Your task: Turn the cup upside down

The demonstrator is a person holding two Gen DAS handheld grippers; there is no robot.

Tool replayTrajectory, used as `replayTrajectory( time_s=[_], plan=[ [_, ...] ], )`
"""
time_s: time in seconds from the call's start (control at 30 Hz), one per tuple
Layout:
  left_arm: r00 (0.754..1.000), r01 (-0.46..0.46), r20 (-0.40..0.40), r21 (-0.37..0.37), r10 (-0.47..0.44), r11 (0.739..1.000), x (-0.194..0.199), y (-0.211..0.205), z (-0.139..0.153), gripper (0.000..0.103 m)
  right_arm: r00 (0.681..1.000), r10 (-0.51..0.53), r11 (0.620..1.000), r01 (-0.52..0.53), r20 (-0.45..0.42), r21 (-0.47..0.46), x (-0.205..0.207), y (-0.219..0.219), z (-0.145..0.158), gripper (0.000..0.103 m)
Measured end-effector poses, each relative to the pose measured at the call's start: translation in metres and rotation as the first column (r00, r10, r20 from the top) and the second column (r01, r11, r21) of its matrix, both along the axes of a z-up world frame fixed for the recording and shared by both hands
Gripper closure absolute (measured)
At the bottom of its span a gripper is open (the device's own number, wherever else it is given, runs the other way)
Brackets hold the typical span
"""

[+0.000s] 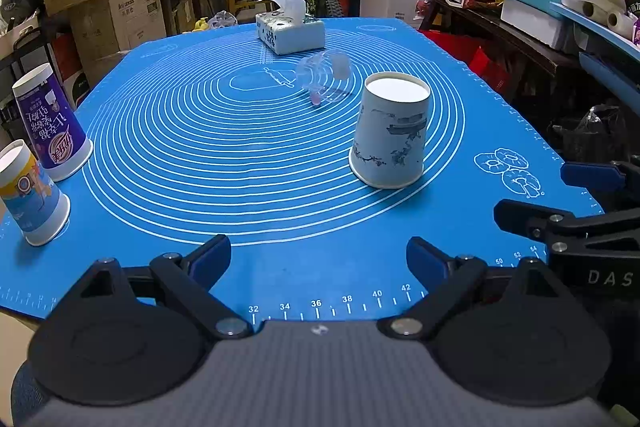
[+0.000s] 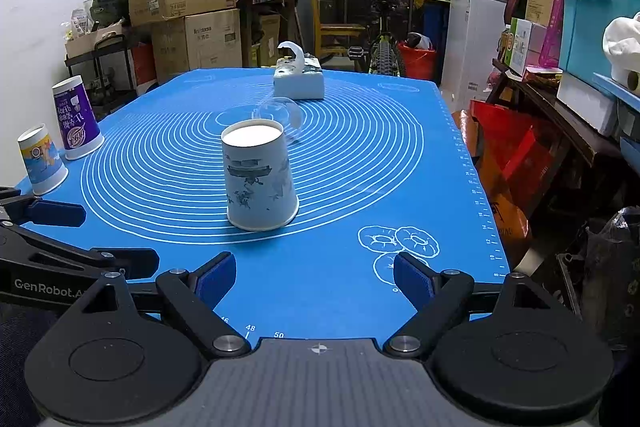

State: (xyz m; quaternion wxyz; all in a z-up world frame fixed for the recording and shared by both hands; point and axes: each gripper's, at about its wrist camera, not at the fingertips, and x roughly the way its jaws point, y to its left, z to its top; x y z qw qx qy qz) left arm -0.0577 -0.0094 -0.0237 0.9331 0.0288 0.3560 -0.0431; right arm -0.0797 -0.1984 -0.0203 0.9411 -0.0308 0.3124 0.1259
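Observation:
A white paper cup with a blue ink drawing [image 1: 390,131] stands upside down, base up, on the blue mat [image 1: 240,187]; it also shows in the right wrist view [image 2: 258,179]. A clear plastic cup [image 1: 324,77] lies on its side behind it, also in the right wrist view [image 2: 282,117]. My left gripper [image 1: 318,261] is open and empty near the mat's front edge. My right gripper [image 2: 314,279] is open and empty, just in front of the paper cup. The right gripper's fingers [image 1: 592,177] show at the right of the left wrist view.
A purple cup [image 1: 52,123] and a blue-and-yellow cup [image 1: 30,195] stand upside down at the mat's left edge. A tissue box [image 1: 290,33] sits at the far end. Cartons, a bicycle and shelves surround the table.

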Motion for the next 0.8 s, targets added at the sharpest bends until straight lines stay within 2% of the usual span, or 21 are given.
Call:
replayTrajectory(
  time_s=[0.8],
  plan=[
    [1.0, 0.003, -0.001, 0.009, -0.003, 1.0, 0.0, -0.0007, -0.0027, 0.009, 1.0, 0.002, 1.0, -0.002, -0.005, 0.002, 0.0005, -0.0007, 0.0003, 0.015]
  ],
)
